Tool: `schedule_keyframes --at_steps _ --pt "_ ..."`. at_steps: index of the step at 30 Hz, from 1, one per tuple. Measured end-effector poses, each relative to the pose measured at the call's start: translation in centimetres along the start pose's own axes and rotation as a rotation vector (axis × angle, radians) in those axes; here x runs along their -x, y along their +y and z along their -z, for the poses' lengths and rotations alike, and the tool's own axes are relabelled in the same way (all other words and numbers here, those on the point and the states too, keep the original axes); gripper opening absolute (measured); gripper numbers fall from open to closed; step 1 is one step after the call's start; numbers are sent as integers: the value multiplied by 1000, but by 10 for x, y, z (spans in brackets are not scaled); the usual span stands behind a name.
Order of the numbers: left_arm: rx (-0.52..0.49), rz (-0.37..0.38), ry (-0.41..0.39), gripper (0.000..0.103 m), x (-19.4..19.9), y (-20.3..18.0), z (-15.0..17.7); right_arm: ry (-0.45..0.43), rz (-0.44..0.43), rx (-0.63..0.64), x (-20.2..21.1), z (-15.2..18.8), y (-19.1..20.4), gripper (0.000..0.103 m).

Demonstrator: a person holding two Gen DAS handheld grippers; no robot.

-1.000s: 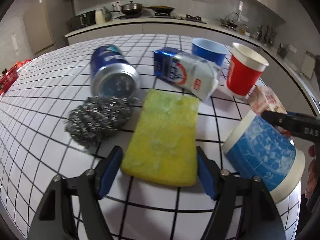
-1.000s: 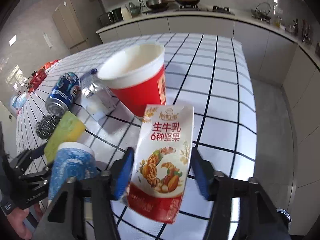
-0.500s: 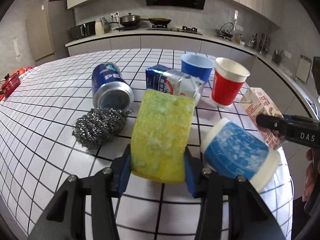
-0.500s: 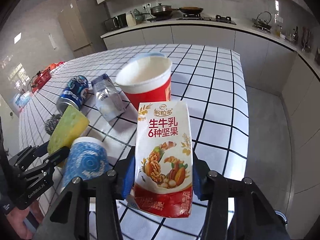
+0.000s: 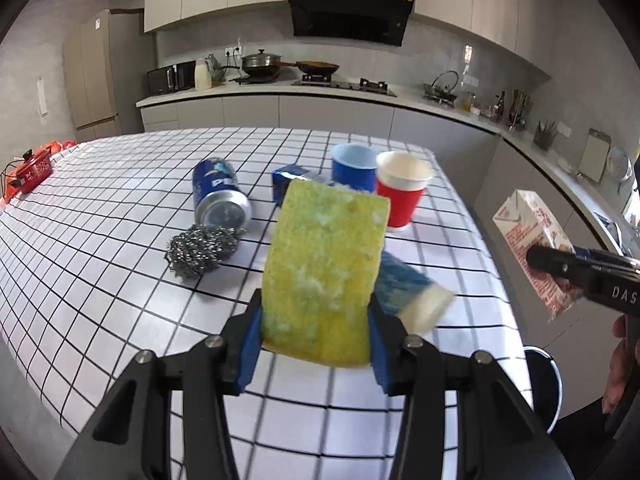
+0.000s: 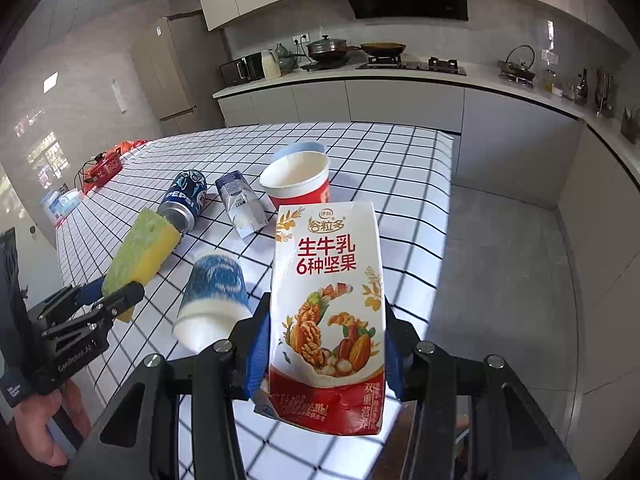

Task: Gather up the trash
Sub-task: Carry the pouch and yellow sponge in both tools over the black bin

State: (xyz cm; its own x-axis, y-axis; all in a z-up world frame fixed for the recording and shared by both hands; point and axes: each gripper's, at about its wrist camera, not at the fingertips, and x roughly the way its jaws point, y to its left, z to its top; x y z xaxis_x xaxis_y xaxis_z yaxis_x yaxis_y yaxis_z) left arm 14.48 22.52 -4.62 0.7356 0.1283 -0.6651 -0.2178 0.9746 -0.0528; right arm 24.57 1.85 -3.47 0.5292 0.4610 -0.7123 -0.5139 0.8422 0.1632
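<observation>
A: Left gripper (image 5: 316, 332)?
B: Clamped on the yellow sponge (image 5: 326, 268), frame centre, lifted off the checked counter (image 5: 100, 240).
A: Right gripper (image 6: 326, 354)?
B: Grasping the milk carton (image 6: 328, 312), lower centre; upright.

Yellow sponge (image 5: 326, 276) and milk carton (image 6: 326, 312), seemingly aloft.

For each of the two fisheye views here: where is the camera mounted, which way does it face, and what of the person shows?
Left wrist: behind the left tongs, facing across the checked table to the kitchen counter; they hold the yellow sponge.
Right wrist: behind the right tongs, facing the same way; they hold the milk carton; the person's left hand shows.
Shared: Pepsi can, red cup, each other's tongs.
</observation>
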Motion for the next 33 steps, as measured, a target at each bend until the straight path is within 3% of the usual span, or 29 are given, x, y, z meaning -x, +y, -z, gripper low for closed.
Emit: schedule_keyframes --at_steps 16,25,33 --pt "-76 121 -22 47 48 -94 27 -29 71 -60 97 68 -59 50" --pt "-176 261 41 47 46 -178 56 3 154 -144 141 127 -120 50" --pt "-241 318 115 47 30 -236 84 38 186 -185 162 169 -173 50"
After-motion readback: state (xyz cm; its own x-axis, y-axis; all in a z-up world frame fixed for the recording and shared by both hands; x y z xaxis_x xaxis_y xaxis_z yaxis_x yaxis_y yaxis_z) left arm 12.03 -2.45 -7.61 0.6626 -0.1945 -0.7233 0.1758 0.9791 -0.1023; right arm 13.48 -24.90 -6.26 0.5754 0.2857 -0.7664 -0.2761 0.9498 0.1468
